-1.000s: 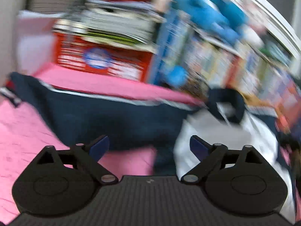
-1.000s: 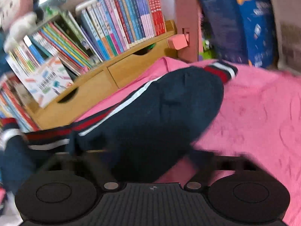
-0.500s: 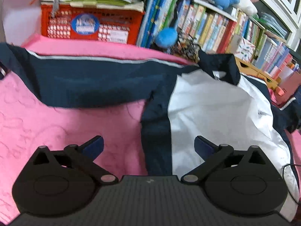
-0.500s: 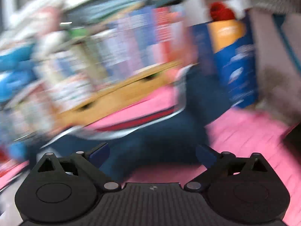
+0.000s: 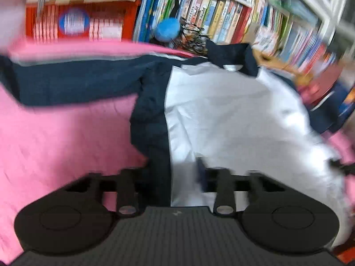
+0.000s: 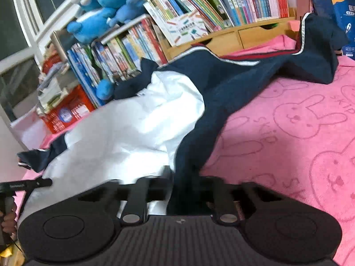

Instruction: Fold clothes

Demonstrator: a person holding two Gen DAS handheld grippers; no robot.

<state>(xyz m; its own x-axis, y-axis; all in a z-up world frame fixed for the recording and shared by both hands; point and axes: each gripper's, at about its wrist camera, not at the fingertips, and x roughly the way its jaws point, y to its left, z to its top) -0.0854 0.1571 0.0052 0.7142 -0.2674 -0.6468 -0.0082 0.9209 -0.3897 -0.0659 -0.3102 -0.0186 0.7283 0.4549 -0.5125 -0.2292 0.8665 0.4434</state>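
Jacket [image 6: 142, 119], navy and white, is spread on the pink blanket [image 6: 299, 133]; soft, light, slippery lining. Hem is pinched by left hand-held gripper [image 5: 175, 177] and right hand-held gripper [image 6: 177, 184].

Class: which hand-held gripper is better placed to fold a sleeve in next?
Probably the right hand-held gripper: the jacket sleeve stretches ahead of it, in clear view. Both seem closed on the hem.

My matt black plastic right gripper [image 6: 177, 190] and its left twin [image 5: 170, 175] meet a navy-and-white jacket [image 6: 137, 128] — its white lining smooth and faintly sheeny, its navy cloth dull — lying on a fuzzy pink towelling blanket embossed with rabbits [image 6: 299, 133], beside a pale wooden drawer shelf [image 6: 244, 37] of glossy paper books.
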